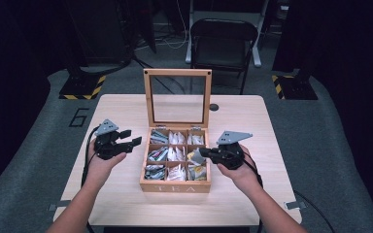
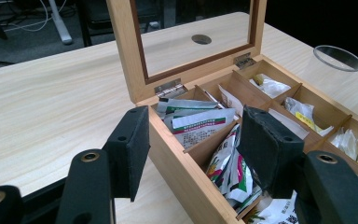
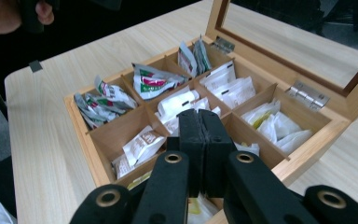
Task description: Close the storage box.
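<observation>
Tea box (image 1: 176,186) sits mid counter (image 1: 126,204), glass lid (image 1: 177,97) upright, nine compartments stuffed with tea packets. Right claw (image 1: 198,154) over box's right middle compartment, jaws pressed together on a small packet (image 1: 194,156), its yellowish end poking out under the jaws in right gripper view. Left claw (image 1: 128,137) just left of box, jaws apart, nothing between them

A recording studio or lab: black curtains, cables across the grey floor (image 1: 24,160), hazard-striped stand bases (image 1: 81,86), 1 folding chair (image 1: 222,41), a bare wooden table (image 1: 121,109).
</observation>
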Action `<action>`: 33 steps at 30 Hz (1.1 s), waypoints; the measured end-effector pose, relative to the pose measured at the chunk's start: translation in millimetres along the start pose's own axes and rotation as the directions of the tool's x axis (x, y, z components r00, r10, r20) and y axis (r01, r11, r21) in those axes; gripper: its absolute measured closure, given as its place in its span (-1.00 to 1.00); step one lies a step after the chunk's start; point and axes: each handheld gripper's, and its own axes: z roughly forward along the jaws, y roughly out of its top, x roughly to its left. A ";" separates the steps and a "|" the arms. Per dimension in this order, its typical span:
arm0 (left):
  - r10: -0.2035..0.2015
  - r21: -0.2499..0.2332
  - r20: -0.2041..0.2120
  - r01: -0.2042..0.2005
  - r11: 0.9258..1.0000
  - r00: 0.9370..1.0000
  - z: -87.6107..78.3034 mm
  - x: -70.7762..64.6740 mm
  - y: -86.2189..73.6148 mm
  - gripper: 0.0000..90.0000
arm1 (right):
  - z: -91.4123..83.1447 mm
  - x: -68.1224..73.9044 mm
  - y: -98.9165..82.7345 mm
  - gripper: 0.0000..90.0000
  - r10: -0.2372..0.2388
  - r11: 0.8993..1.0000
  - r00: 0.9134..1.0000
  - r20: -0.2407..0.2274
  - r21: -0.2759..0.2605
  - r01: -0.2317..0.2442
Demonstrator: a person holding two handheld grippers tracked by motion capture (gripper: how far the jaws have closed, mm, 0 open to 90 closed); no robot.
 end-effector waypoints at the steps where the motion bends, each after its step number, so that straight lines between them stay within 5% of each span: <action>1: -0.002 -0.004 -0.001 0.002 1.000 1.000 0.2 0.1 -0.2 -0.05 | -1.1 -0.7 2.1 0.98 -0.003 1.000 1.000 0.000 -0.004 0.003; 20: -0.006 -0.012 -0.004 0.006 1.000 1.000 -1.7 1.6 1.4 -0.05 | -12.2 -5.7 22.9 0.98 -0.002 1.000 1.000 0.005 -0.031 0.002; 33: -0.006 -0.014 -0.004 0.006 1.000 1.000 -2.4 1.7 2.5 -0.05 | -25.3 -21.5 37.1 0.98 0.015 0.999 0.999 0.040 -0.050 -0.013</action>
